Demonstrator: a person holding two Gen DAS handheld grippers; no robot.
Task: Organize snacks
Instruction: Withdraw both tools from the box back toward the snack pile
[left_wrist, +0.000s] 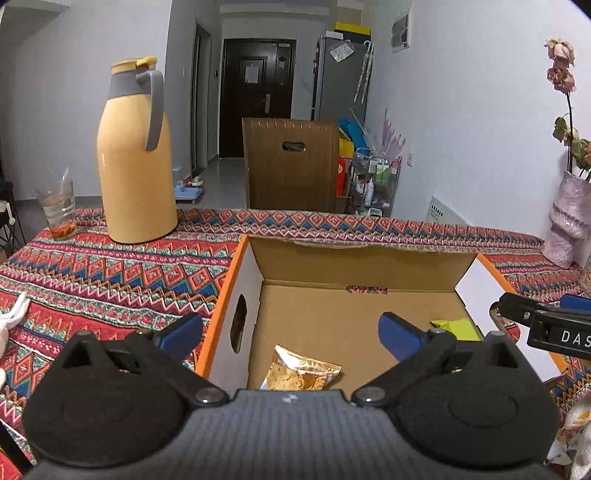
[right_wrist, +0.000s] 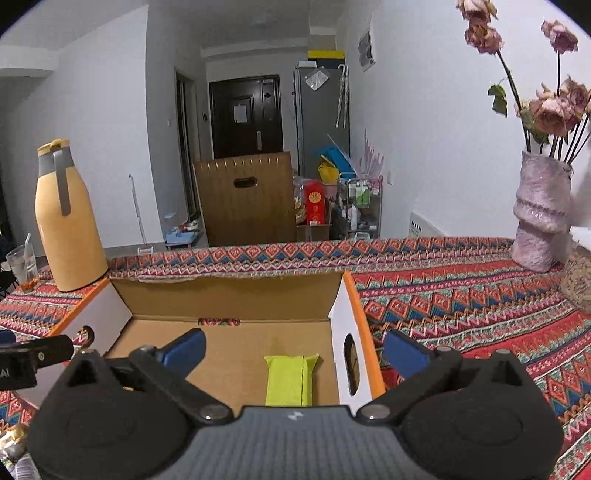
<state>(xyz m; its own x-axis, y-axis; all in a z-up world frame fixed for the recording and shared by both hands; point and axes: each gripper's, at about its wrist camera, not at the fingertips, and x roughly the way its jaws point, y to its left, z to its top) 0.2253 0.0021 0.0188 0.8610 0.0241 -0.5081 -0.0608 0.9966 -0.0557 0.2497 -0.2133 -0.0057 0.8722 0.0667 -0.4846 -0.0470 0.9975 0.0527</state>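
Observation:
An open cardboard box (left_wrist: 369, 266) with orange edges sits on the patterned tablecloth; the right wrist view shows it as well (right_wrist: 229, 299). On its floor lie a golden chip bag (left_wrist: 301, 373) near the front left and a lime-green packet (right_wrist: 290, 378) toward the right, also seen from the left gripper (left_wrist: 456, 328). My left gripper (left_wrist: 290, 332) hovers above the box's left wall, open, nothing between its blue fingers. My right gripper (right_wrist: 293, 349) hangs over the box's right wall, open and empty. The right gripper's black body (left_wrist: 546, 325) shows at the left view's right edge.
A tall yellow thermos (left_wrist: 135, 158) and a glass (left_wrist: 59, 210) with a spoon stand at the back left. A pink vase (right_wrist: 539, 218) of dried roses stands back right, with a jar (right_wrist: 578, 280) beside it. A wooden chair back (left_wrist: 291, 166) rises behind the table.

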